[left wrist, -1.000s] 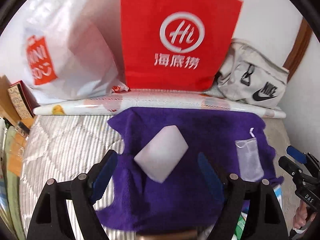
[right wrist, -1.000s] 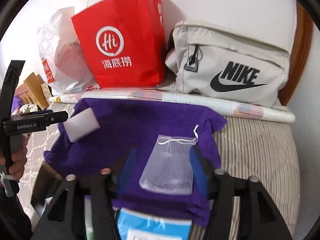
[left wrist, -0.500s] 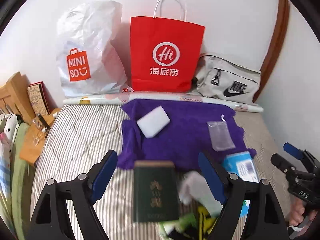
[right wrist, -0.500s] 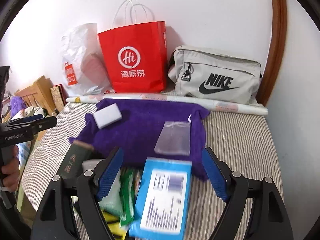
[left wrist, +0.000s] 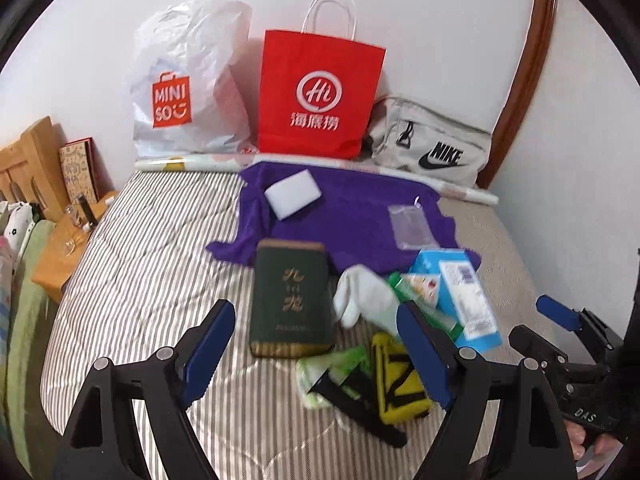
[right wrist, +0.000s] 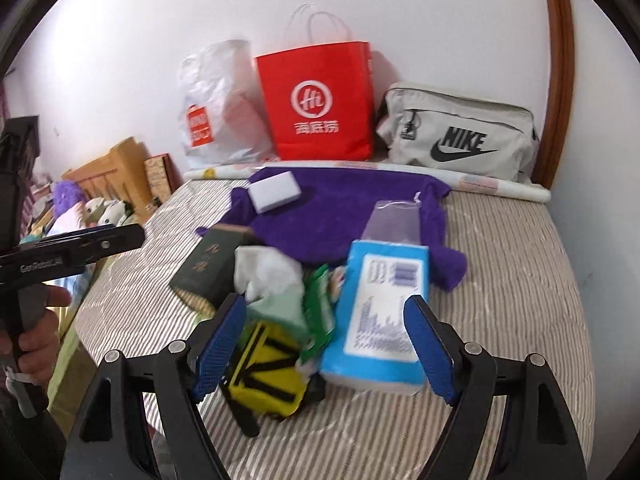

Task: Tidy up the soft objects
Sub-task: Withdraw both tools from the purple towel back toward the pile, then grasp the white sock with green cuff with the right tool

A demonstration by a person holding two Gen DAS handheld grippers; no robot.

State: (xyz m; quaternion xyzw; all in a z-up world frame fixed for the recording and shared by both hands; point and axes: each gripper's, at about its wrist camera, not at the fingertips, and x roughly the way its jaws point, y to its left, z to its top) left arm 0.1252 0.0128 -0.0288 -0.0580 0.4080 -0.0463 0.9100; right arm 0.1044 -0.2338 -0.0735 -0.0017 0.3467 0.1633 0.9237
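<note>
Left claw (left wrist: pixel 316 350): wide, empty, above the bed (left wrist: pixel 152 280).
Right claw (right wrist: pixel 326 344): jaws just opened wide, nothing gripped.
Purple towel (left wrist: pixel 352 216): spread at the bed's far end.
White sponge (left wrist: pixel 294 195): on the towel's left part.
Mesh pouch (left wrist: pixel 410 226): on the towel's right part.
Clutter pile (right wrist: pixel 288 320): near edge, just below the towel.

Bags against the wall, three: one white plastic bag (left wrist: pixel 188 80), one red paper bag (left wrist: pixel 320 96), one grey pouch (left wrist: pixel 432 148).
Paper roll (left wrist: pixel 192 163) before the bags: one.
Purple cloth (left wrist: pixel 352 208): one.
White sponge (left wrist: pixel 294 195) on the cloth: one.
Clear mesh bag (left wrist: pixel 409 226) on the cloth: one.
Green book (left wrist: pixel 291 300): one.
White sock (left wrist: pixel 360 292): one.
Blue pack (right wrist: pixel 384 316): one.
Yellow-and-black piece (right wrist: pixel 268 376): one.
Green packets (right wrist: pixel 318 312) in the heap: number cannot be told, they overlap and blur.
Tongs: two, the left (left wrist: pixel 316 356) and the right (right wrist: pixel 324 352), two blue pads each.
</note>
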